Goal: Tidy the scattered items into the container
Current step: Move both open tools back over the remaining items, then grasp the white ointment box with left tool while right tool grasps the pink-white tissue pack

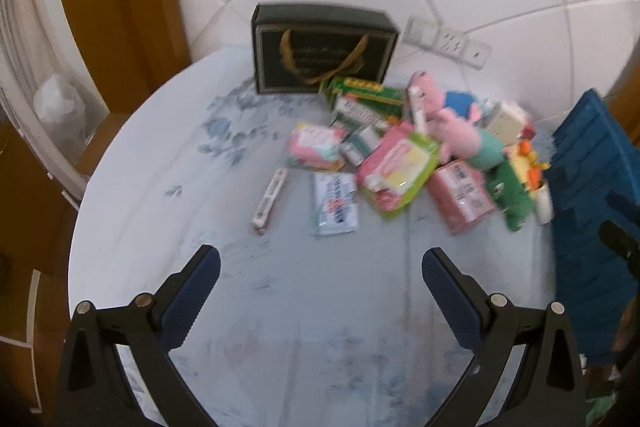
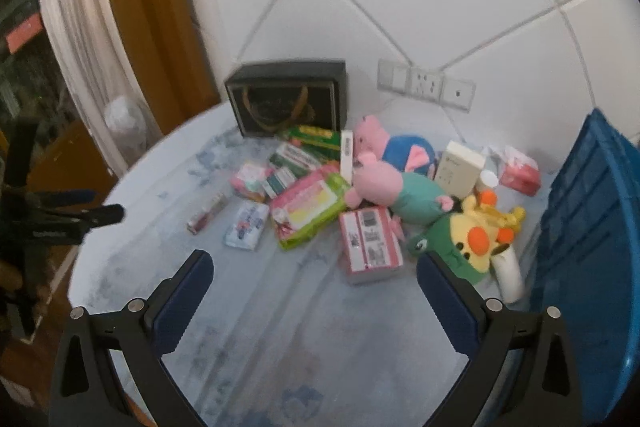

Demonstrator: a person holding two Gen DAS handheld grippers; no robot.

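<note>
A pile of scattered items lies on a round table [image 1: 248,307]: two pink pig plush toys [image 2: 380,179], a yellow and green plush [image 2: 472,243], a pink box [image 2: 370,243], a pink and green pack [image 2: 308,209], a white and blue packet [image 1: 335,203], a thin tube box [image 1: 269,201] and several small boxes. A blue plastic basket [image 2: 592,227] stands at the table's right edge; it also shows in the left wrist view [image 1: 588,195]. My left gripper [image 1: 320,275] is open and empty above the near table. My right gripper [image 2: 314,275] is open and empty, short of the pink box.
A dark gift bag with gold handles [image 1: 320,47] stands at the back against the white tiled wall. A socket strip [image 2: 426,85] is on the wall. Wooden furniture and a white curtain [image 2: 80,47] are to the left. The left gripper shows in the right wrist view [image 2: 92,215].
</note>
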